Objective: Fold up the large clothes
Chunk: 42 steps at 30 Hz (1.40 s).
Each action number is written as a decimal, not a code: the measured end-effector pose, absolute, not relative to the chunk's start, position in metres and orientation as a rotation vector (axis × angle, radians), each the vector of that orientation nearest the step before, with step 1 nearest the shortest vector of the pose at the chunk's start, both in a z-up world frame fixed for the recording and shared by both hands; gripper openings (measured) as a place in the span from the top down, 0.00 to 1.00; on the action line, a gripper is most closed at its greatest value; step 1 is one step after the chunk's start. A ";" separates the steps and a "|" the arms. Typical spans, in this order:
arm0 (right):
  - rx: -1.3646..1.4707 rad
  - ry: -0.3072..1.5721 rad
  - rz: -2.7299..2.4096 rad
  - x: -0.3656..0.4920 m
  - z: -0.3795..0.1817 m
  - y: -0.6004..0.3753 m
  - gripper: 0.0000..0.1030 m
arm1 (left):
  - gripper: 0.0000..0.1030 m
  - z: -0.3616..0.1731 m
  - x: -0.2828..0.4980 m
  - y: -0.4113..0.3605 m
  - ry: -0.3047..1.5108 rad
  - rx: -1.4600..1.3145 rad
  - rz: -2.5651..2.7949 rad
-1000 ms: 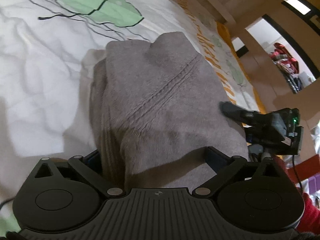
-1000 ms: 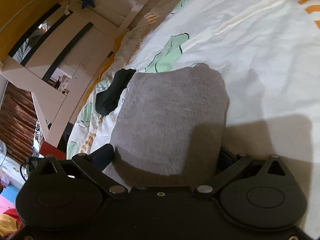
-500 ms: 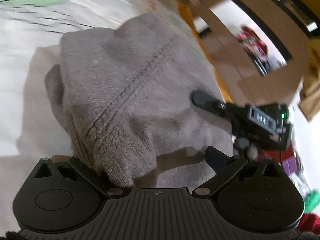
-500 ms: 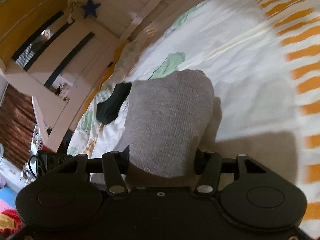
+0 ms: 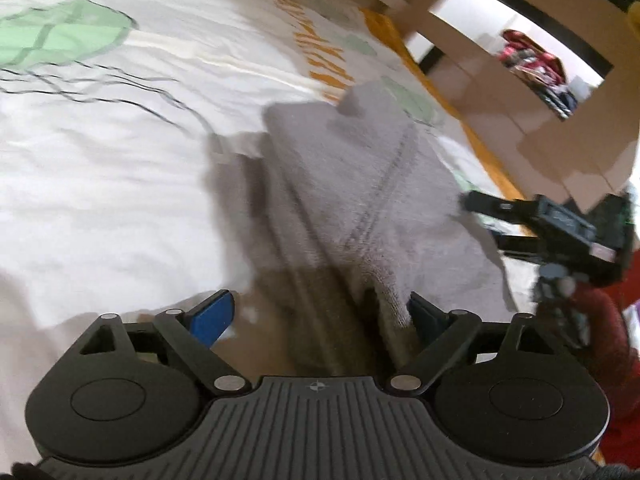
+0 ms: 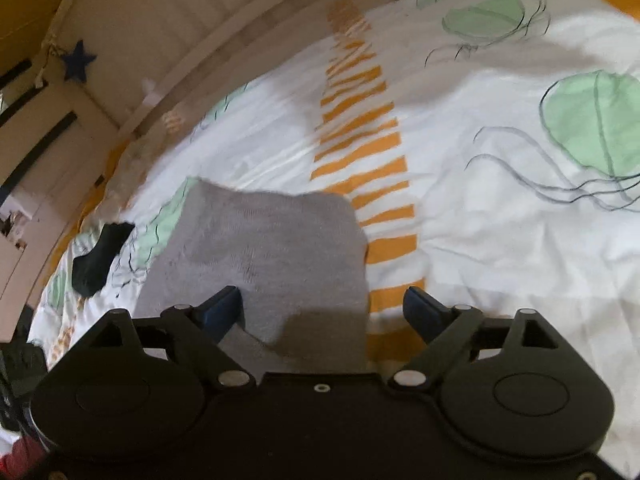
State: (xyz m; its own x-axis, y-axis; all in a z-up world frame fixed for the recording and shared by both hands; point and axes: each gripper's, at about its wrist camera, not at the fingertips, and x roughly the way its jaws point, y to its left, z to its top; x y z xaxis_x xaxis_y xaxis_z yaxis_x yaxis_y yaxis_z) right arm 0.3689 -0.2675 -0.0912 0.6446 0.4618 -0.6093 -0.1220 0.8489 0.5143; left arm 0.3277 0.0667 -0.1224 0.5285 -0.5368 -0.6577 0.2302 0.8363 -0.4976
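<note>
A bed [image 6: 500,240] fills both views, covered by a white sheet printed with green jellyfish and orange stripes, with a pale wooden bed frame [image 6: 224,40] running along its far side. On the sheet lies the folded grey sweater [image 5: 360,184], a knitted seam running along its top; in the right wrist view it [image 6: 272,248] sits beside the orange stripes. The left gripper [image 5: 320,316] hangs over the near end of the sweater with its jaws wide; they have just been closing a little, and the cloth lies between them against the right-hand pad while the blue left-hand pad stands clear of it. The right gripper [image 6: 324,308] has its jaws spread wide after just opening, the sweater's near edge between them, touching the left pad only. A small dark sock [image 6: 98,258] lies apart near the bed's far edge.
</note>
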 end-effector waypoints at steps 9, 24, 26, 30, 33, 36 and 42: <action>0.281 0.631 0.270 0.306 -0.043 -0.253 0.13 | 0.12 -0.085 0.277 0.070 0.753 -0.272 -0.292; 0.230 0.548 0.229 0.203 -0.013 -0.208 0.00 | 0.12 -0.020 0.182 0.017 0.618 -0.095 -0.079; 0.222 0.548 0.215 0.191 -0.011 -0.203 0.00 | 0.12 -0.016 0.172 0.010 0.626 -0.080 -0.036; 0.197 0.551 0.204 0.170 -0.004 -0.196 0.00 | 0.12 -0.010 0.157 0.005 0.652 -0.071 0.012; 0.187 0.558 0.189 0.156 -0.001 -0.194 0.00 | 0.12 -0.008 0.147 0.005 0.670 -0.078 0.020; 0.179 0.567 0.175 0.144 0.002 -0.195 0.00 | 0.12 -0.006 0.137 0.004 0.682 -0.085 0.031; 0.164 0.588 0.145 0.126 0.002 -0.199 0.00 | 0.12 -0.008 0.121 -0.002 0.701 -0.064 0.034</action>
State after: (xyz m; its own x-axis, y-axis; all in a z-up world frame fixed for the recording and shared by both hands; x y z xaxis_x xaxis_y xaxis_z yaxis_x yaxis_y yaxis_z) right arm 0.1257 -0.1992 0.0024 0.8228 0.1824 -0.5383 -0.0893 0.9768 0.1945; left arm 0.1206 -0.0019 -0.0079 0.7640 0.0096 -0.6452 -0.0529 0.9975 -0.0478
